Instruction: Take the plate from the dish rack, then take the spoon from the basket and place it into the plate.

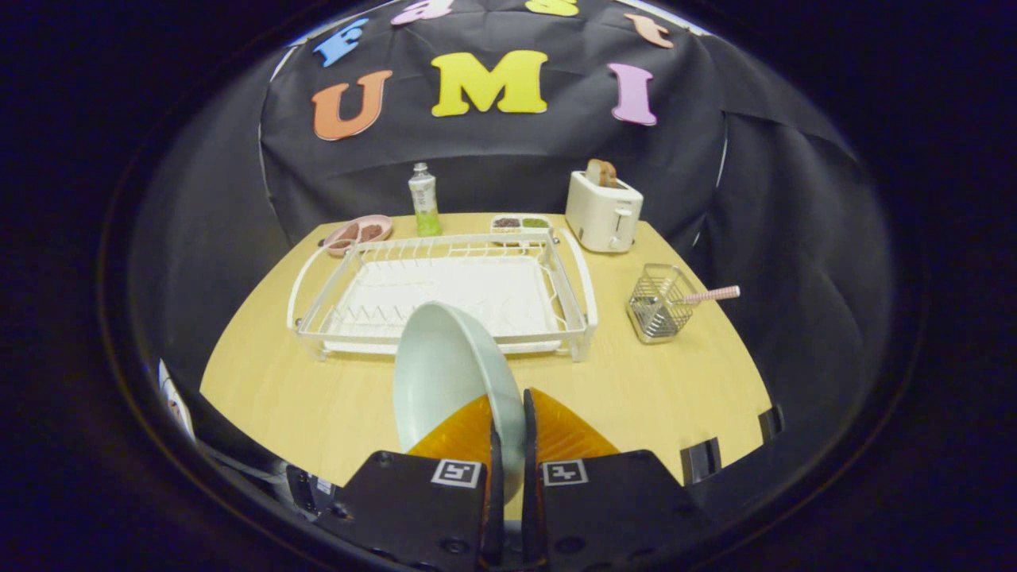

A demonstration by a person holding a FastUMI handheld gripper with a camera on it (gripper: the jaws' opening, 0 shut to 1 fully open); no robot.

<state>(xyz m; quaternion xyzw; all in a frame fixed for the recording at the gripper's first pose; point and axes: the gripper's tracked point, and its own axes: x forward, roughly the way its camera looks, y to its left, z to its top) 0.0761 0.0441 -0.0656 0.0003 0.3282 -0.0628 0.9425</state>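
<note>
Between the fingers: plate [445,373], pale green, held on edge, rim pinched from both sides
gripper [508,413]: narrow, clamped on the plate rim; both fingers pressing on it
plate vs dish rack: out of the dish rack [445,290], lifted just in front of its near rail, upper rim overlapping the rack's near edge in view
plate tilt: nearly upright, hollow face turned left of the fingers
dish rack: white wire frame over a white drip tray, mid table [636,389], slots bare
basket [658,306]: small wire basket, right of the dish rack, near but not touching it
spoon [707,295]: standing in the basket, pink-patterned handle sticking out, leaning away from the dish rack
toaster [604,210]: cream, behind the dish rack's far right corner, slices of bread poking out of the top
bottle [424,200]: upright, behind the dish rack's far rail, left of centre, pale body with green lower part
pink dish [359,232]: behind the dish rack's far left corner, brownish food in it
small tray [521,223]: right behind the far rail, between bottle and toaster, dark and green contents; what they are, cannot tell
table: light wood, dish rack roughly centred on it
</note>
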